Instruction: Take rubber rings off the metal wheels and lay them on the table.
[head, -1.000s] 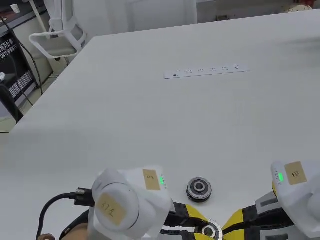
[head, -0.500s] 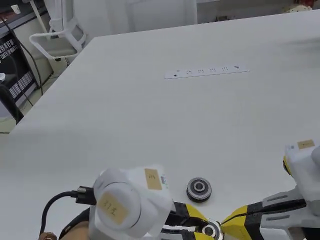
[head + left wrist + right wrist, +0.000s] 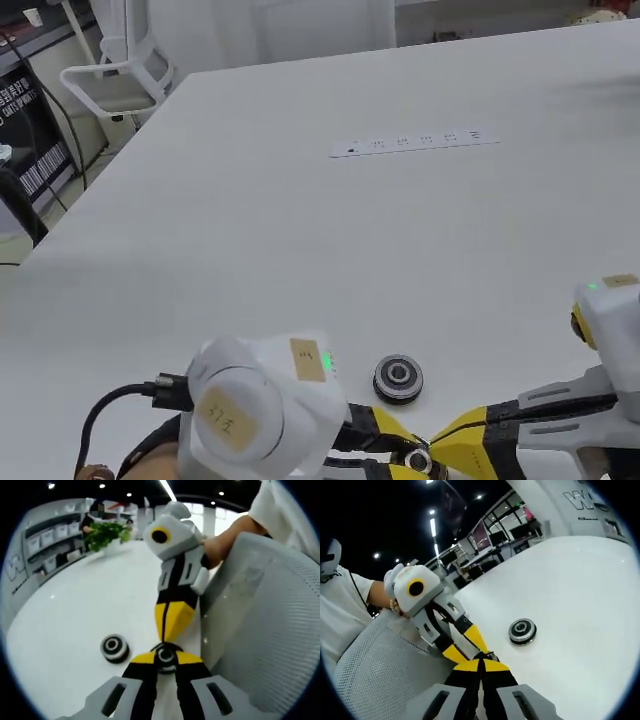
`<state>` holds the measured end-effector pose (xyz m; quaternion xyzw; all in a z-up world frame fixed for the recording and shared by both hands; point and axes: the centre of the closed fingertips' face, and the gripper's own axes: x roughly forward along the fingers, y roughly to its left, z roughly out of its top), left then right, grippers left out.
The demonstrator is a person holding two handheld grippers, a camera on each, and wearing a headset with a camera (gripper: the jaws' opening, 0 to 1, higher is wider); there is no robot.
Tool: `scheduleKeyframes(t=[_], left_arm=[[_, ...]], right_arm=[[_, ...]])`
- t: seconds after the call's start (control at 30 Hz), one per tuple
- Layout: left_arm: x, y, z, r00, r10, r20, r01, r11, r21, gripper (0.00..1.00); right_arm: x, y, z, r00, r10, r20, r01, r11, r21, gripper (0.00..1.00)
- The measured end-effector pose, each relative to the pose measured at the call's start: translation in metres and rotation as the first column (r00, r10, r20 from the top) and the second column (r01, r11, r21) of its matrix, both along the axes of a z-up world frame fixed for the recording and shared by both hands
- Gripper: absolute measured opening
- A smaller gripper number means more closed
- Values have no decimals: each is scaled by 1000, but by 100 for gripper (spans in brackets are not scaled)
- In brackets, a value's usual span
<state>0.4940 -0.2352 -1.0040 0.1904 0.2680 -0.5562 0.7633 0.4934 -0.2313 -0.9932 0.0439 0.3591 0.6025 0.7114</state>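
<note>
Clamps a metal wheel between the jaws of the left hand-held gripper. Points the right hand-held gripper nose to nose at it, jaws pressed together, yellow tips touching the wheel. Grasps the right one's white body from behind with a bare hand.

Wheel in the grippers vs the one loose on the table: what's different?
The held wheel sits clamped between the left gripper's jaws; the free wheel lies flat on the table, untouched. The right gripper's closed tips meet the held wheel, not the free wheel. Jaws hide much of the held wheel; the free wheel's black rubber ring shows all round. Both are round with silvery hubs.
</note>
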Motion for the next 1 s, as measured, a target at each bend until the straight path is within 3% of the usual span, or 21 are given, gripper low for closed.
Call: scheduleKeyframes(t=[0.17,0.27,0.33,0.4,0.47,0.53,0.67,0.77,0.93,1.0], left_arm=[[2,0,0,1000,3,4,-3,1000,0,13],[3,0,0,1000,22,-9,-22,1000,0,13],[3,0,0,999,29,-22,-29,1000,-6,14],[3,0,1,998,39,-43,-39,999,-12,14],[-3,0,2,992,46,-115,-49,999,-21,17],[-6,-1,4,987,42,-157,-48,998,-30,22],[-14,-2,15,986,-20,-168,12,999,-48,28],[-13,-1,28,993,-43,-114,37,998,-48,31],[-9,5,47,996,-37,-78,33,998,-54,42],[-8,12,55,998,-50,-34,49,998,-34,44]], right_arm=[[2,-2,-1,1000,-12,5,12,1000,3,0],[4,-4,-8,999,0,47,2,998,-55,0],[3,-4,-10,999,4,52,-1,998,-59,0],[4,-6,-11,998,7,60,-3,997,-73,0],[4,-5,-10,998,10,60,-6,997,-72,0],[4,-5,-8,998,17,66,-12,997,-77,0],[-1,-4,-5,997,41,66,-36,996,-77,0],[0,-5,-1,996,42,75,-36,996,-82,0],[0,-7,4,995,44,91,-35,995,-93,0],[-1,-9,6,995,43,95,-34,995,-99,0]])
